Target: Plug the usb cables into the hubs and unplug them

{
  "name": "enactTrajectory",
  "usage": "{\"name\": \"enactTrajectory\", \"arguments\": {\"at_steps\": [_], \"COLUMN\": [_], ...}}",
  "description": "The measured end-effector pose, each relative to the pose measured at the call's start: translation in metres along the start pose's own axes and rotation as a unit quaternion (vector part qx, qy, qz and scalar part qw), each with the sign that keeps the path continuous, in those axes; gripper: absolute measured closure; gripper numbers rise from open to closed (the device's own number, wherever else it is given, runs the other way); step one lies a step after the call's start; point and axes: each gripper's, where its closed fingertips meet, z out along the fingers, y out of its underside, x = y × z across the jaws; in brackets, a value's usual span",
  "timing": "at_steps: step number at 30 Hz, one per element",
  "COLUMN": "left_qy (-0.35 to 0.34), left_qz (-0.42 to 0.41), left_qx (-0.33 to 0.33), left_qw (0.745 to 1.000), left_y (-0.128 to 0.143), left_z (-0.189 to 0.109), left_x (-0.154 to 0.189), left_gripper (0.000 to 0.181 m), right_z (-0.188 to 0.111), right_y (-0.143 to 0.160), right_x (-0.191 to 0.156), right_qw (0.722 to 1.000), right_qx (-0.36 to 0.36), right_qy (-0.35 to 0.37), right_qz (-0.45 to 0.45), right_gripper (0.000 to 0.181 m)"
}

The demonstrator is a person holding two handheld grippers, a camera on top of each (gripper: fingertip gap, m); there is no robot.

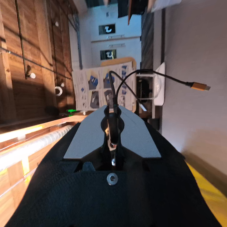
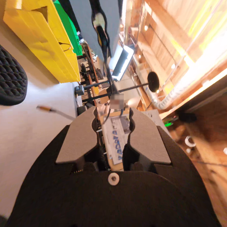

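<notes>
L gripper [image 1: 112,122] clamped on black hub [image 1: 113,127]; R gripper [image 2: 112,124] apart, empty. Risk: copper plug [image 1: 199,86] swings mid-right, R misses it.

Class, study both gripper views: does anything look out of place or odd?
Yes. The left gripper is shut on a black cable whose gold plug dangles in the air, plugged into nothing. The right gripper is open and empty.

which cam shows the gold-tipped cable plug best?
Left wrist view: the gold plug is sharp, hanging free on its black cable beyond the shut left gripper. Right wrist view shows the same plug only small and blurred, left of the open right gripper.
</notes>
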Motion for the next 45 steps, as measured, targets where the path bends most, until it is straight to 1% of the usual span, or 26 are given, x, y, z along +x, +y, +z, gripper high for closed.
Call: {"name": "enactTrajectory", "arguments": {"at_steps": [3, 5, 6, 7, 8, 11, 12, 14, 16, 18, 19, 20, 21, 22, 24, 26, 27, 29, 31, 32, 35, 37, 40, 42, 43, 45], "left_qy": [0.019, 0.026, 0.028, 0.034, 0.043, 0.028, 0.017, 0.004, 0.007, 0.013, 0.026, 0.036, 0.039, 0.042, 0.059, 0.047, 0.061, 0.08, 0.079, 0.083, 0.088, 0.092, 0.078, 0.06, 0.067, 0.077], "left_qz": [-0.014, -0.015, -0.018, -0.022, -0.024, -0.044, -0.064, -0.121, -0.207, -0.307, -0.338, -0.344, -0.328, -0.298, -0.246, -0.244, -0.253, -0.271, -0.275, -0.278, -0.261, -0.242, -0.219, -0.218, -0.212, -0.205], "left_qx": [0.053, 0.085, 0.099, 0.11, 0.116, 0.135, 0.145, 0.167, 0.211, 0.266, 0.287, 0.296, 0.291, 0.277, 0.257, 0.258, 0.26, 0.256, 0.241, 0.233, 0.223, 0.221, 0.211, 0.219, 0.23, 0.215], "left_qw": [0.998, 0.996, 0.995, 0.993, 0.992, 0.99, 0.987, 0.978, 0.955, 0.914, 0.896, 0.89, 0.898, 0.913, 0.933, 0.934, 0.93, 0.924, 0.927, 0.928, 0.935, 0.94, 0.949, 0.949, 0.947, 0.952], "left_y": [-0.039, -0.062, -0.072, -0.08, -0.085, -0.091, -0.091, -0.086, -0.081, -0.074, -0.072, -0.072, -0.073, -0.074, -0.08, -0.083, -0.084, -0.083, -0.081, -0.079, -0.078, -0.08, -0.079, -0.085, -0.091, -0.092], "left_z": [0.007, 0.008, 0.008, 0.008, 0.009, 0.009, 0.008, 0.007, 0.006, 0.006, 0.008, 0.01, 0.014, 0.019, 0.027, 0.029, 0.029, 0.031, 0.036, 0.038, 0.041, 0.043, 0.044, 0.042, 0.04, 0.042], "left_x": [0.022, 0.032, 0.036, 0.04, 0.045, 0.046, 0.043, 0.038, 0.036, 0.035, 0.039, 0.044, 0.05, 0.058, 0.073, 0.074, 0.078, 0.085, 0.091, 0.095, 0.107, 0.114, 0.119, 0.115, 0.117, 0.125], "left_gripper": [0.17, 0.169, 0.169, 0.169, 0.169, 0.168, 0.163, 0.146, 0.133, 0.125, 0.124, 0.124, 0.124, 0.127, 0.139, 0.165, 0.167, 0.168, 0.169, 0.169, 0.169, 0.169, 0.169, 0.161, 0.165, 0.169], "right_z": [0.027, 0.039, 0.041, 0.04, 0.037, 0.027, 0.024, 0.019, 0.014, 0.011, 0.01, 0.009, 0.008, 0.008, 0.007, 0.007, 0.007, 0.007, 0.007, 0.006, 0.006, 0.008, 0.008, 0.008, 0.008, 0.009], "right_y": [-0.015, -0.003, 0.007, 0.012, 0.015, 0.018, 0.021, 0.027, 0.029, 0.028, 0.025, 0.022, 0.019, 0.015, 0.011, 0.014, 0.016, 0.019, 0.022, 0.022, 0.019, 0.024, 0.027, 0.028, 0.029, 0.032], "right_x": [-0.014, -0.034, -0.043, -0.044, -0.045, -0.052, -0.053, -0.053, -0.053, -0.054, -0.054, -0.055, -0.056, -0.057, -0.061, -0.065, -0.066, -0.068, -0.069, -0.072, -0.085, -0.092, -0.097, -0.101, -0.104, -0.109], "right_qw": [0.996, 0.986, 0.98, 0.978, 0.978, 0.983, 0.983, 0.983, 0.984, 0.986, 0.987, 0.988, 0.988, 0.988, 0.987, 0.986, 0.986, 0.987, 0.988, 0.987, 0.982, 0.977, 0.975, 0.973, 0.971, 0.969], "right_qx": [-0.015, -0.063, -0.091, -0.107, -0.111, -0.102, -0.104, -0.11, -0.099, -0.077, -0.063, -0.05, -0.039, -0.028, -0.013, -0.016, -0.017, -0.022, -0.027, -0.027, -0.029, -0.05, -0.057, -0.054, -0.056, -0.063], "right_qy": [-0.03, -0.084, -0.108, -0.109, -0.111, -0.139, -0.142, -0.144, -0.145, -0.146, -0.147, -0.148, -0.15, -0.152, -0.157, -0.164, -0.165, -0.159, -0.154, -0.156, -0.178, -0.192, -0.207, -0.217, -0.222, -0.228], "right_qz": [-0.087, -0.132, -0.142, -0.144, -0.136, -0.065, -0.051, -0.035, -0.012, 0.011, 0.015, 0.017, 0.018, 0.019, 0.022, 0.018, 0.016, 0.01, -0.007, -0.016, -0.047, -0.073, -0.062, -0.059, -0.062, -0.07], "right_gripper": [0.131, 0.135, 0.15, 0.172, 0.174, 0.174, 0.174, 0.174, 0.174, 0.174, 0.174, 0.174, 0.174, 0.174, 0.174, 0.174, 0.174, 0.169, 0.157, 0.157, 0.158, 0.171, 0.173, 0.173, 0.173, 0.173]}}
